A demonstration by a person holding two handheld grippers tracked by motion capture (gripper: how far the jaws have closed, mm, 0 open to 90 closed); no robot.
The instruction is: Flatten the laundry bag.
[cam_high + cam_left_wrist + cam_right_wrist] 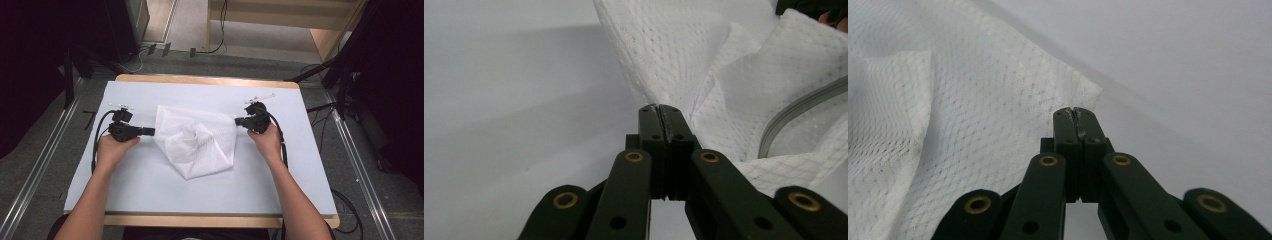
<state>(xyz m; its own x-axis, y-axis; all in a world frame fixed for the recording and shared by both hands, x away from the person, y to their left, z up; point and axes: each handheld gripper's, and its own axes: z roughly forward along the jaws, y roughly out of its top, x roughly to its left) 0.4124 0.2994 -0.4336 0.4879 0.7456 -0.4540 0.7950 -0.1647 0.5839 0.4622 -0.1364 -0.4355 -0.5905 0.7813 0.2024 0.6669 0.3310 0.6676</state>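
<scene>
At bench centre: white mesh laundry bag, crumpled, zip edge visible in left gripper view. Left hand-held gripper at bag's left edge, jaws closed; fabric apparently pinched at tips, though hard to confirm. Right hand-held gripper at upper right corner, jaws closed, seemingly on corner fabric. Step judged: spreading or straightening bag by two edges. Next: pull hands apart evenly, keeping mesh taut without slipping, then lay flat.

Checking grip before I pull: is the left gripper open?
No, the left gripper has its jaws pressed together at the white mesh bag's edge.
</scene>
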